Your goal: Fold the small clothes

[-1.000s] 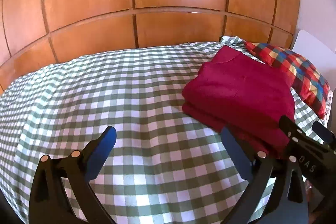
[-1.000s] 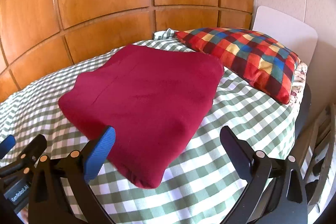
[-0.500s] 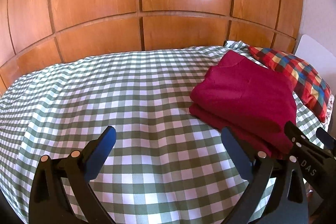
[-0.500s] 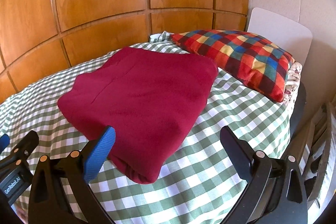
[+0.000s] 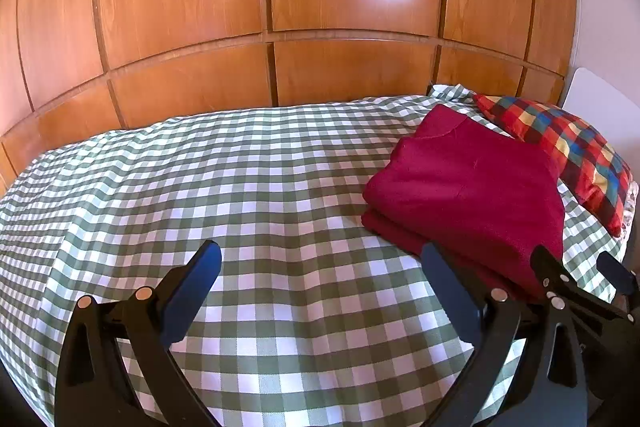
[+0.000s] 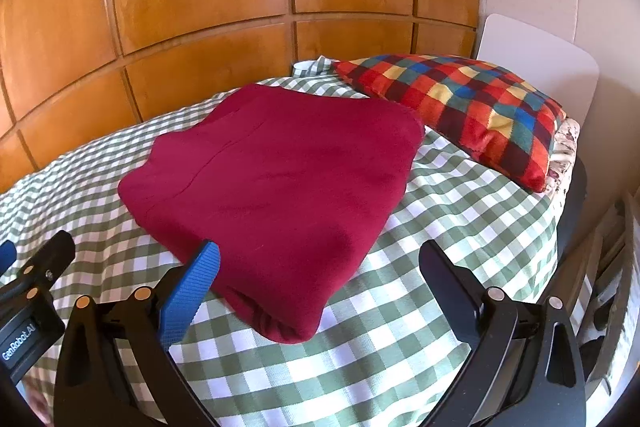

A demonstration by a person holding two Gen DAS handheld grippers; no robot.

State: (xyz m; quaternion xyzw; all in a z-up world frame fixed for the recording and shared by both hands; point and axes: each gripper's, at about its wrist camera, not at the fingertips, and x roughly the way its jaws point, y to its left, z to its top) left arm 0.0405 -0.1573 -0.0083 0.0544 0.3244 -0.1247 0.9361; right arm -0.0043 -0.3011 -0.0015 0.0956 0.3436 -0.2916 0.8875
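Note:
A dark red garment (image 6: pixel 276 183) lies folded into a thick rectangle on the green-and-white checked bedspread (image 5: pixel 240 187). In the left wrist view the same garment (image 5: pixel 472 187) sits at the right, beside the pillow. My left gripper (image 5: pixel 320 275) hovers open over bare bedspread, left of the garment, holding nothing. My right gripper (image 6: pixel 320 275) is open too, its blue-padded left finger (image 6: pixel 192 287) just in front of the garment's near edge, nothing between the fingers. Each gripper shows at the edge of the other's view.
A multicoloured checked pillow (image 6: pixel 460 107) lies at the head of the bed, right of the garment. A white headboard panel (image 6: pixel 532 51) stands behind it. Wooden wardrobe panels (image 5: pixel 320 7) close off the far side. The bed's edge drops away at the right (image 6: pixel 568 227).
Both grippers have drawn back and risen a little from the bed, so the folded garment looks smaller and farther. The garment itself has not moved. Both stay open.

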